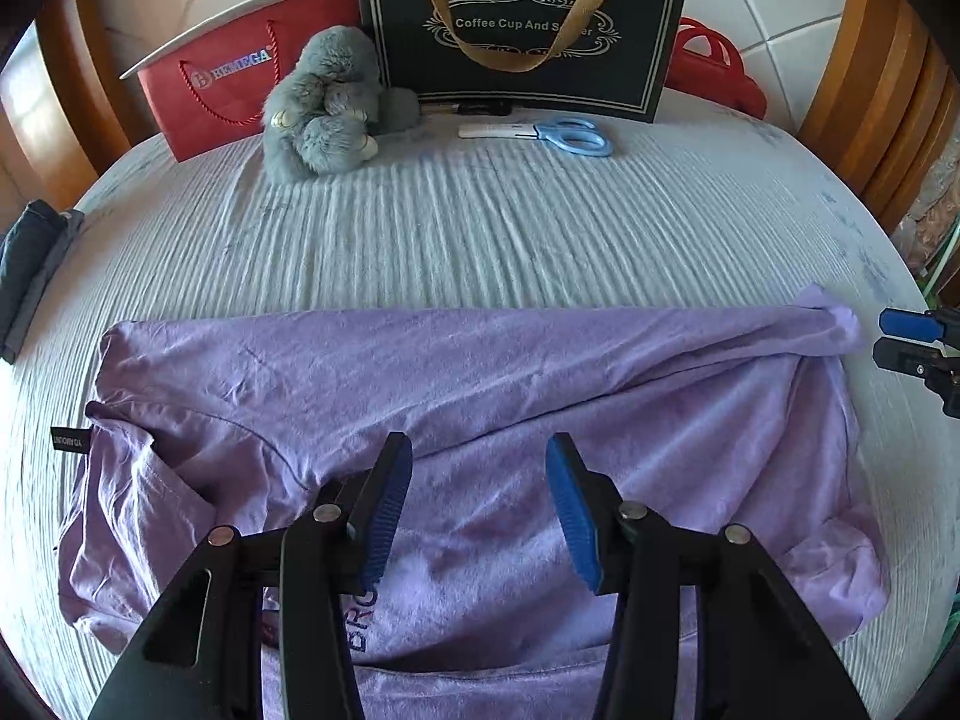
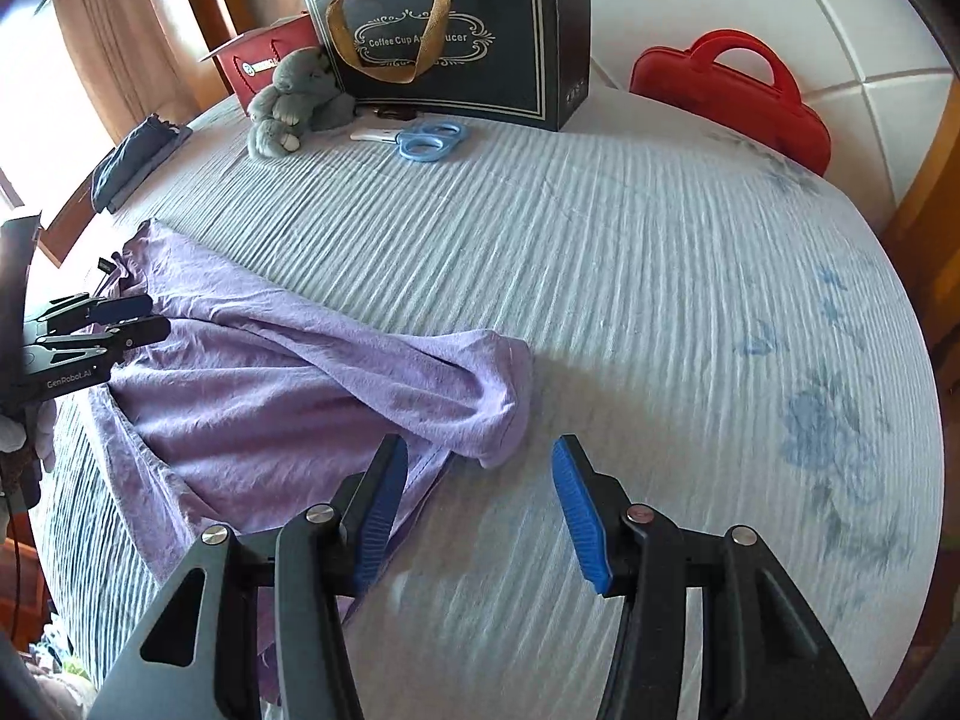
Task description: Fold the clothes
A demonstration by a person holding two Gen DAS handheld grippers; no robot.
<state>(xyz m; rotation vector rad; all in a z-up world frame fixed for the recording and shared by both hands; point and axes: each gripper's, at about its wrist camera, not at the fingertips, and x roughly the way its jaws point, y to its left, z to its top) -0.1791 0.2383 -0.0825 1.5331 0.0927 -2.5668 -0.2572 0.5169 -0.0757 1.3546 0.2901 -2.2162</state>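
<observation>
A purple T-shirt lies across the near part of the striped bed sheet, its far part folded over into a long ridge and dark lettering showing at the near side. My left gripper hovers over the shirt's middle, open, with nothing between its fingers. My right gripper is open too, past the shirt's bunched right end, with bare sheet between its fingers. In the left wrist view the right gripper shows at the right edge, beside the ridge's tip. The right wrist view catches the left gripper at the left.
At the head of the bed stand a black gift bag, a red paper bag and a red carry case. A grey plush toy and blue scissors lie before them. Dark folded cloth rests at the left edge.
</observation>
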